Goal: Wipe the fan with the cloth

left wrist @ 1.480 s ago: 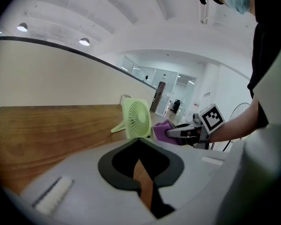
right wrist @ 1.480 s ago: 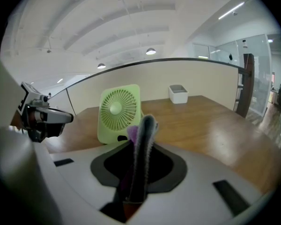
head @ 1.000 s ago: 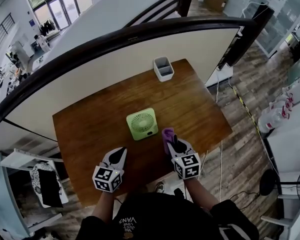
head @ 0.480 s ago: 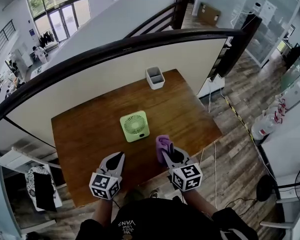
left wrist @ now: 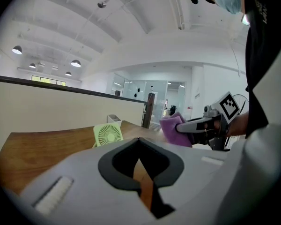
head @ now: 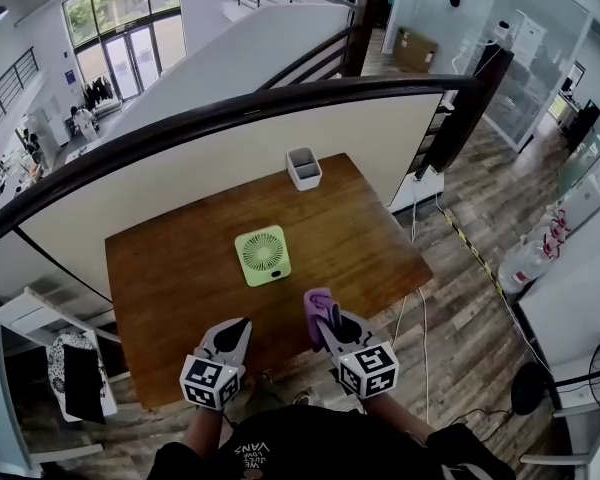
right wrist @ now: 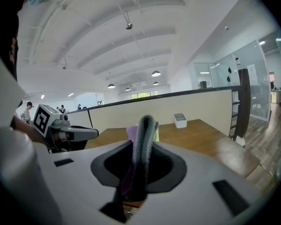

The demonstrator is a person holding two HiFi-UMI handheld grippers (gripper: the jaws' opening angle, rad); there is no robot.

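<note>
Presently, at the middle of the brown wooden table [head: 160,268], a small light-green square desk fan [head: 262,255] is sitting with its round grille showing from above; whether it is lying flat or leaning back cannot be told. At the far edge of the table, close to the cream partition wall [head: 210,173], a white-grey rectangular container [head: 303,168] is standing upright, well apart from the fan. The right gripper [head: 325,320], grey with a marker cube at its rear, is hovering over the near edge of the table, to the near right of the fan. Its jaws are pressing together on a crumpled purple cloth [head: 318,306], which is bunching out beyond the tips and hanging clear of the fan. The left gripper [head: 240,326], of the same build, is hovering beside it at the near edge, to the near left of the fan. Its jaws are closing tip to tip with nothing between them. Both grippers are pointing across the table towards the fan, neither touching it.
</note>
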